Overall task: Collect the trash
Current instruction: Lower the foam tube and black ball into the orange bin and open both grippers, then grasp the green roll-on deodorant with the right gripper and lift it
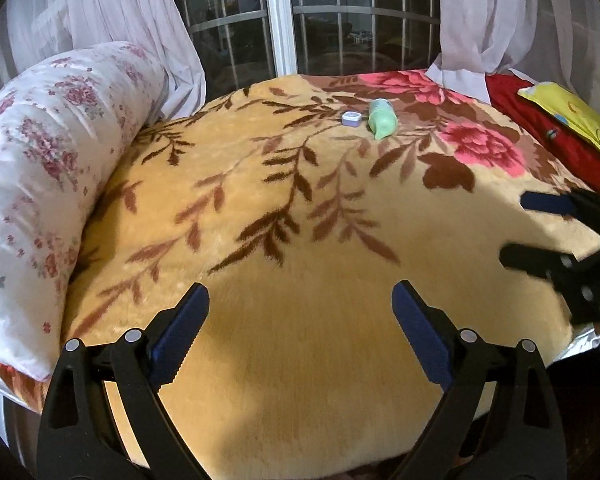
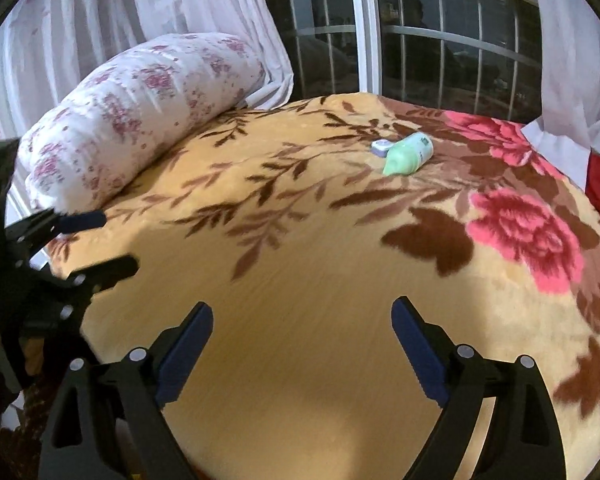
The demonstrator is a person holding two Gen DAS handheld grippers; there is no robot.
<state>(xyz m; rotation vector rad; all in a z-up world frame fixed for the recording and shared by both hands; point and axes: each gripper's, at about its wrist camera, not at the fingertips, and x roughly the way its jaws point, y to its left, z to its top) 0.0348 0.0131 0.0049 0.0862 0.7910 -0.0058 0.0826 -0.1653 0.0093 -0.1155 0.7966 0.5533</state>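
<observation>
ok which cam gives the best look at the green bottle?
Right wrist. The green bottle is larger there, lying on its side on the blanket with its whole length showing and the small lilac box close beside it. Left wrist shows the bottle smaller, farther off and foreshortened.

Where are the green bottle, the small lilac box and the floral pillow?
green bottle [image 2: 408, 154], right wrist view, middle of its body
small lilac box [image 1: 351, 118], left wrist view, its top face
floral pillow [image 1: 60, 152], left wrist view, its upper side
</observation>
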